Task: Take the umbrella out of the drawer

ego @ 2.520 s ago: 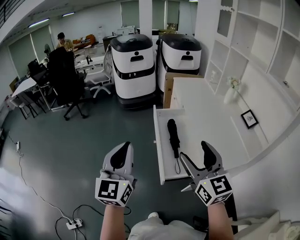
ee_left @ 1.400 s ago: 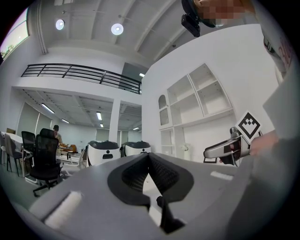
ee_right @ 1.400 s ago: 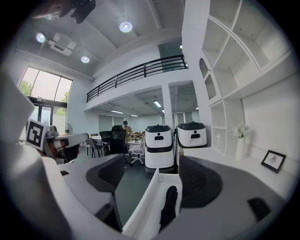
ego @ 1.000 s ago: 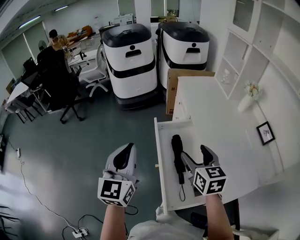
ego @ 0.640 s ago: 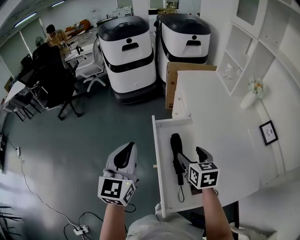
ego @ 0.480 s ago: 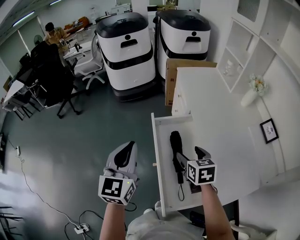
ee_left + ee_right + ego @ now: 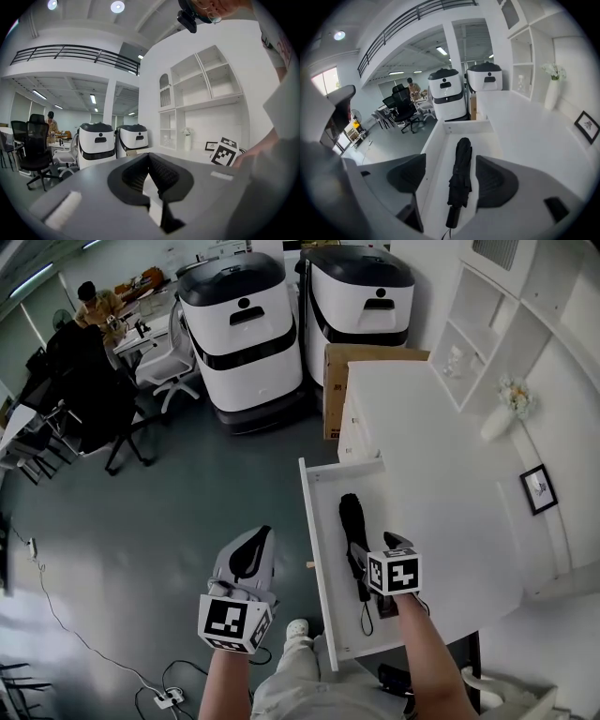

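Right gripper view: right gripper (image 7: 451, 177) fingers apart over umbrella (image 7: 460, 161), handle (image 7: 452, 217) at 6 o'clock; lower squarely, clamp mid-body; left gripper (image 7: 149, 161) fingers together.

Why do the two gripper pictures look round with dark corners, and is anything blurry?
Left gripper view: a wide lens bends the room into a circle; ceiling lamps glare on top. Right gripper view: same dark rim, yet the umbrella is sharp. Head view: fills its frame, shelves bowed.

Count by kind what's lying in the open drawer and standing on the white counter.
Folded black umbrella: 1
Vase with flowers: 1
Picture frame: 1
Total: 3
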Available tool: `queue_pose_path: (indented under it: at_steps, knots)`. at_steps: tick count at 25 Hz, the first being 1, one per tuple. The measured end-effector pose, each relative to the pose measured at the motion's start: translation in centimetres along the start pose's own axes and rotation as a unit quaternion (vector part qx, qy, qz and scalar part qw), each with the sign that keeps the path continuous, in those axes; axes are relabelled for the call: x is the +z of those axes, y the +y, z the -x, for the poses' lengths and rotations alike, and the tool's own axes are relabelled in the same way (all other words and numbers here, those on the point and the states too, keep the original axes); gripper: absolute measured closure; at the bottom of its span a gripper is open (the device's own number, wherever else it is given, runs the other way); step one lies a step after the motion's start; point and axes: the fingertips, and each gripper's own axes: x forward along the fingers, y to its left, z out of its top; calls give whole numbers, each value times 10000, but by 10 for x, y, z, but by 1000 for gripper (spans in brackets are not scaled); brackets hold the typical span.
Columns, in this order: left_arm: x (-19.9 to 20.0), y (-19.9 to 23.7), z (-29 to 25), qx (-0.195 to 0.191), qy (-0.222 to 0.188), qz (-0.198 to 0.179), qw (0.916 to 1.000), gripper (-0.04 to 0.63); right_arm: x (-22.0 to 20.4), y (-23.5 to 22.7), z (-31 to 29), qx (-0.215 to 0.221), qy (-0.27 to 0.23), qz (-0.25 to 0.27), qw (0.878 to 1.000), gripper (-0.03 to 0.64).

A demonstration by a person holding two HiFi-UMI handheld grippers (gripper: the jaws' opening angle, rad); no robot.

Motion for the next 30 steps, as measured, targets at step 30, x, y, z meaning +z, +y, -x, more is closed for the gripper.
queue_pose_path:
  at_steps: [30]
  knots:
    - [-60,40,-48,-418,639,244,9968,584,-91,-35,-142,-514,2097,-366,9757,281]
